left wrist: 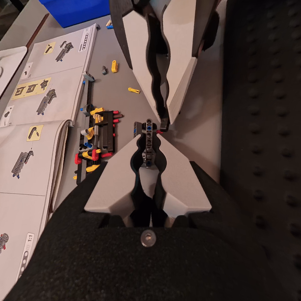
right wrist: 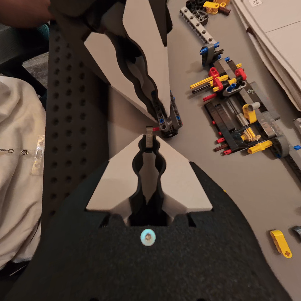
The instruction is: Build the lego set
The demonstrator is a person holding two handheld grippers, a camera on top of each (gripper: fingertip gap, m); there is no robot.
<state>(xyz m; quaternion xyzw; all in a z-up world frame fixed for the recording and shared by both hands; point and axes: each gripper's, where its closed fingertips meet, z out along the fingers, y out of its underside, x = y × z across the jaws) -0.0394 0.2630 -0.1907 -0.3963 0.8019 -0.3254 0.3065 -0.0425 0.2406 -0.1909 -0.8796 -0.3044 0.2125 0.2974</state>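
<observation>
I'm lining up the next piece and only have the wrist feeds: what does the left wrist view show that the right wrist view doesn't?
Only left wrist view: the open instruction booklet's printed pages, a blue bin, a loose yellow pin.

Only right wrist view: a person's cream sleeve and a clear badge holder.

Both: the left gripper shut on the grey beam subassembly, the right gripper shut on a small black piece at its red pin, and the larger chassis build.
</observation>
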